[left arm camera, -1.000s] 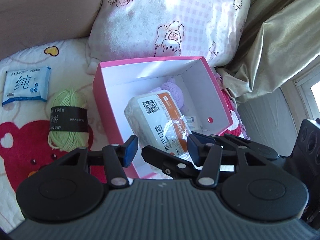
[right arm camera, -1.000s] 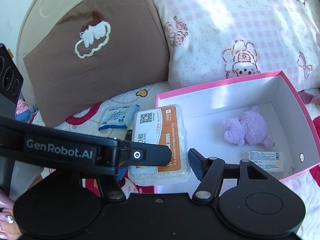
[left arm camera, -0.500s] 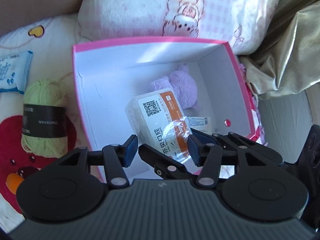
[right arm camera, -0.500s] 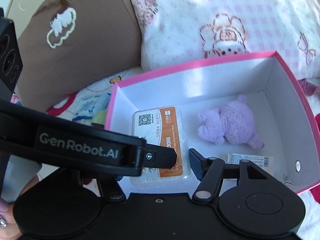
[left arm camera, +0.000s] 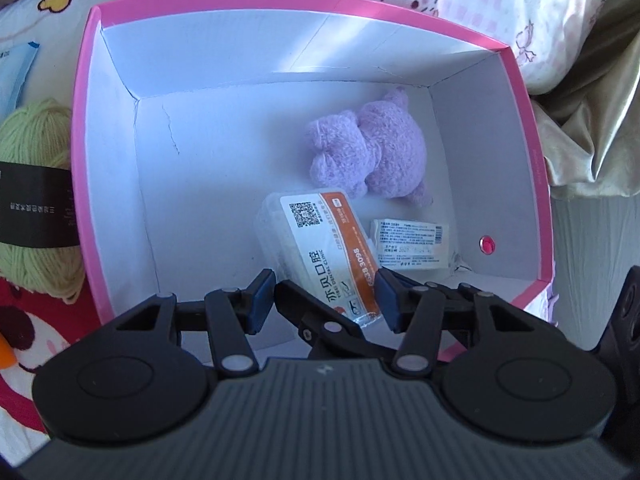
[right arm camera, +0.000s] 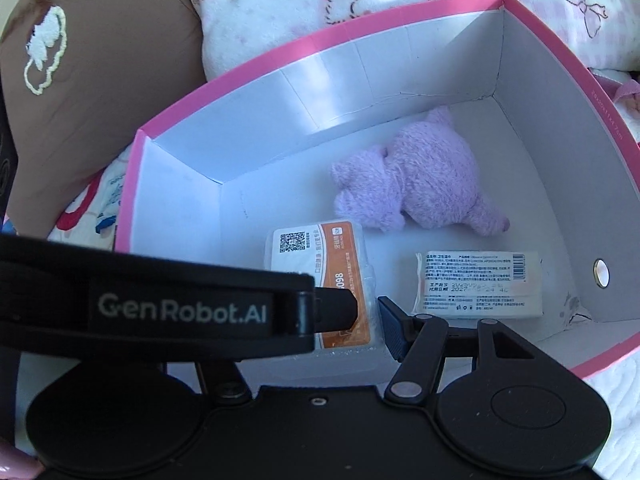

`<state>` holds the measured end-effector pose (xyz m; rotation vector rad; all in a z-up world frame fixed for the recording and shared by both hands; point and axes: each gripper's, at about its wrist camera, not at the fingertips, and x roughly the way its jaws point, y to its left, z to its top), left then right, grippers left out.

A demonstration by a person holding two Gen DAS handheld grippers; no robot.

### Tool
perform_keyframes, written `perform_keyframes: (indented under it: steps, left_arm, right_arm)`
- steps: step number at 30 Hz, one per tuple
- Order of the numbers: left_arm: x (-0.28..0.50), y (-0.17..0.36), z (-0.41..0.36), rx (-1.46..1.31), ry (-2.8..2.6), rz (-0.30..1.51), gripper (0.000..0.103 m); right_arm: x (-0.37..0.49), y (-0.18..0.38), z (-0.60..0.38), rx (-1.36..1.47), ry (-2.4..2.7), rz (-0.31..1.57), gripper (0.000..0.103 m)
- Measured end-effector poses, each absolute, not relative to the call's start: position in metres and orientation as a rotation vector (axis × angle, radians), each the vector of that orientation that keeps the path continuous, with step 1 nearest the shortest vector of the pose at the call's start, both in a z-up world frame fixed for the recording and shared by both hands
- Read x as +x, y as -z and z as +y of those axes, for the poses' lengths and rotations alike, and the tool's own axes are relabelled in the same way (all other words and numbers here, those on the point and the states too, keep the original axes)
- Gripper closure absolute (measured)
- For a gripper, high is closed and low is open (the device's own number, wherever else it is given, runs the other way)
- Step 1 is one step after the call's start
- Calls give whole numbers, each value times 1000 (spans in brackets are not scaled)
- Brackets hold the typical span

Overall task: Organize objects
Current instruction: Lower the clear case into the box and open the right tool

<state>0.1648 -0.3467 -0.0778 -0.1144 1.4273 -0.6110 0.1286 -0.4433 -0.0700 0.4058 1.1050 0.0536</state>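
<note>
A clear plastic case with an orange-and-white label [left arm camera: 312, 232] [right arm camera: 316, 248] hangs tilted inside the pink box [left arm camera: 84, 120] [right arm camera: 132, 184]. My left gripper [left arm camera: 323, 300] is shut on its near end, a blue pad on each side. My right gripper [right arm camera: 320, 320] holds the same end: its right pad presses the case's edge, while its left finger is hidden behind the left gripper's arm [right arm camera: 180, 312]. In the left wrist view a right-gripper finger [left arm camera: 320, 312] crosses the label. A purple plush [left arm camera: 372, 144] [right arm camera: 424, 176] and a white tissue pack [left arm camera: 408, 244] [right arm camera: 480, 284] lie on the box floor.
Green yarn with a black band [left arm camera: 36, 148] and a blue packet [left arm camera: 16, 68] lie left of the box on the bedspread. A pink patterned pillow [left arm camera: 440, 0] and a brown cushion [right arm camera: 80, 80] stand behind it. A gold curtain [left arm camera: 592, 100] hangs to the right.
Both grippers have come down and forward together with the case, from above the box's near-left rim to well inside it. The box now fills both views.
</note>
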Motion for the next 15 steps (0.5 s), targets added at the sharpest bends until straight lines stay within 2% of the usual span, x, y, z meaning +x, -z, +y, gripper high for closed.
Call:
perform_keyframes:
  steps: [15]
  left_arm:
    - [169,91,-361,-151,670,1401,55]
  right_arm:
    - [131,92,-441,348,58,1106,37]
